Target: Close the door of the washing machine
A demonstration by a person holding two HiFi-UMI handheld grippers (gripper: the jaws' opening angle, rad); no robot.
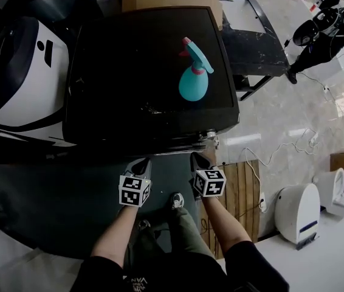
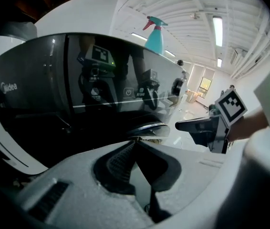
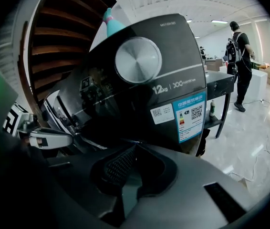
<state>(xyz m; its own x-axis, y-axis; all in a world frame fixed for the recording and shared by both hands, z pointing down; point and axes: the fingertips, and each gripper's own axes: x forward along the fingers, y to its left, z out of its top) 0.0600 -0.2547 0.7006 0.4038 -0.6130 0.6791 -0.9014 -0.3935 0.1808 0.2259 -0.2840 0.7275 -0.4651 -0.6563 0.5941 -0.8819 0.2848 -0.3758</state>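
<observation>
While the left gripper (image 1: 140, 162) and the right gripper (image 1: 197, 158) hang side by side, close against the front edge of the black washing machine (image 1: 147, 72), neither holds anything. Each gripper view shows its ribbed jaws pressed together, tip to tip, with nothing between them. The person's bare forearms reach forward from below, and each gripper carries its marker cube on top.

Seen from the head view, the machine's dark top carries a teal spray bottle (image 1: 193, 81) with a pink trigger, lying toward the right half. In the left gripper view the door (image 2: 148, 127) shows as a chrome-edged curve low on the glossy front, just beyond the closed jaws. Whether it is latched I cannot tell.

The right gripper view looks up the machine's front right corner, taking in a round silver dial (image 3: 138, 60) and, below it, a blue-and-white energy sticker (image 3: 190, 116). Beside the machine on that side stands a dark desk (image 3: 218, 87), and further off a person in black (image 3: 240, 66) stands on the pale, shiny floor (image 3: 254, 142). Wooden slats (image 1: 245, 190) lie on the floor by the person's right arm.
</observation>
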